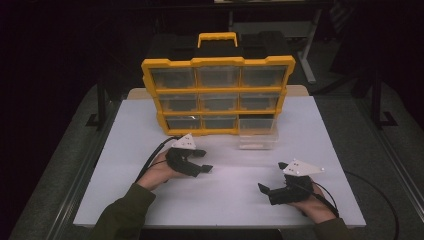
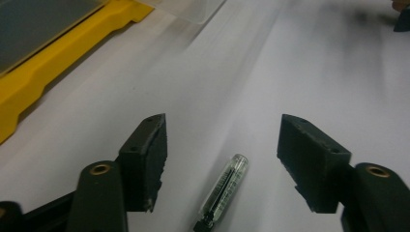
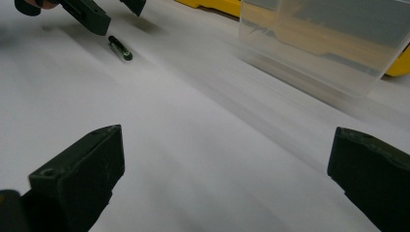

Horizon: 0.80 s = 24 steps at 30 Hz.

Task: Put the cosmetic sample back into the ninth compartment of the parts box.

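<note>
High view: left gripper (image 1: 202, 161) seen low over white table (image 1: 225, 195), right gripper (image 1: 272, 176) rested apart.
Left gripper view: jaws parted, nothing clamped; small clear vial (image 2: 223, 189) laid flat between them.
Right gripper view: jaws spread wide, nothing gripped; clear bin (image 3: 329, 43) seen ahead.

You had two grippers on the table (image 1: 150, 125), the left gripper (image 1: 203, 166) and the right gripper (image 1: 272, 179), each with two black jaws. One small clear vial (image 2: 225, 187) lay on the table. You had one yellow organizer (image 1: 218, 91) with one handle on top. It showed nine slots in three rows of three; eight held drawers. One clear drawer (image 1: 257, 133) stood out on the table.
</note>
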{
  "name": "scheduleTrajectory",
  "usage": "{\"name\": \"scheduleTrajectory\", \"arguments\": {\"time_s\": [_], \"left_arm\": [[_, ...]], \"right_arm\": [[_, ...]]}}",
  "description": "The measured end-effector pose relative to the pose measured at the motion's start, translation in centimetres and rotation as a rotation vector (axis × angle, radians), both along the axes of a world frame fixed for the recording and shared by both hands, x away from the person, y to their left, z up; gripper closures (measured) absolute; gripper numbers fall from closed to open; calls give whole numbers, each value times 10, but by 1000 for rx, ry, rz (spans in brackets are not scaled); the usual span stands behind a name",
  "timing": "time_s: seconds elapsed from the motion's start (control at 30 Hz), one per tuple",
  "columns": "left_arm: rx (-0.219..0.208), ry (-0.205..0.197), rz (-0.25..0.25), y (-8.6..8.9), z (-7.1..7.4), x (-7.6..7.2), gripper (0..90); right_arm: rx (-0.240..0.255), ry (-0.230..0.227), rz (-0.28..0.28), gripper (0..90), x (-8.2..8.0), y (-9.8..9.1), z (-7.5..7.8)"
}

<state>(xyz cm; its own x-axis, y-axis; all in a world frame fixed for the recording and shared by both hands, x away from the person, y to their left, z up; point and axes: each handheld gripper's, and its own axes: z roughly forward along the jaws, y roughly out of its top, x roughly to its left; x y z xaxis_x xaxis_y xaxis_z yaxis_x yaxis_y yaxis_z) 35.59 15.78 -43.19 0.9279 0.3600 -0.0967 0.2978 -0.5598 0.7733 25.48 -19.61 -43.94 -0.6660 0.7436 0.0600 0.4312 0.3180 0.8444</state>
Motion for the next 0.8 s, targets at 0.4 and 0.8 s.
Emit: {"name": "scheduleTrajectory", "arguments": {"time_s": [0.4,0.8], "left_arm": [[45,28,-40,-3,-8,0,511],[60,56,-52,-4,-13,1,616]], "right_arm": [[-5,-3,4,0,1,0,0],[-5,3,1,0,1,0,-1]]}}
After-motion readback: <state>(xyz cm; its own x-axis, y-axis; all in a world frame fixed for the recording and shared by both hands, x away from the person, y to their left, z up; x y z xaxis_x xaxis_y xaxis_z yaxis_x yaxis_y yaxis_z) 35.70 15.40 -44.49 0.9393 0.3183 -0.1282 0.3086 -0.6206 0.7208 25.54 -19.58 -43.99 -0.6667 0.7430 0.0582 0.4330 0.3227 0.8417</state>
